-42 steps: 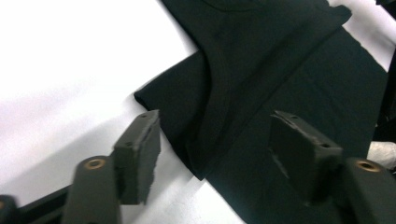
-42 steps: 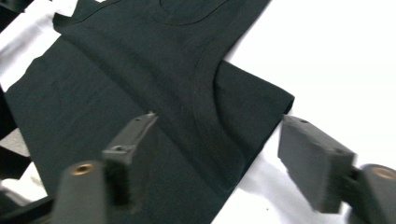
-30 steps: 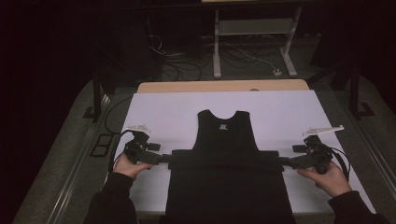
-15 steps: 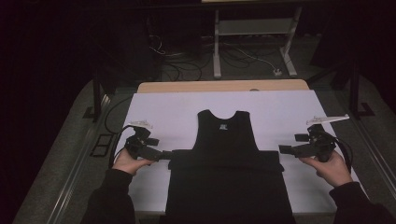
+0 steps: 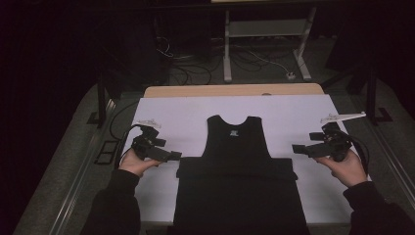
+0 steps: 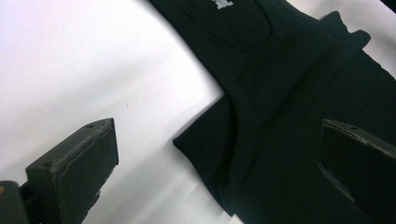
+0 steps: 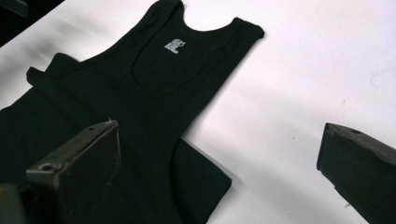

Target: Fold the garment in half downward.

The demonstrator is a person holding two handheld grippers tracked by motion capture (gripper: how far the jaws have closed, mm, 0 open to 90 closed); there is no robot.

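A black vest (image 5: 237, 166) lies flat on the white tabletop (image 5: 186, 115), in the lower middle of the high view, with its neck toward the top of the frame. The left gripper (image 5: 169, 155) is at middle left, just beside the vest's folded edge, and its jaws stand open and hold nothing. The right gripper (image 5: 299, 149) is at middle right, near the other edge but apart from it, jaws also open and empty. In the left gripper view the vest (image 6: 289, 116) fills the right side, between and beyond the jaws; in the right gripper view the vest (image 7: 140, 107) lies at the left.
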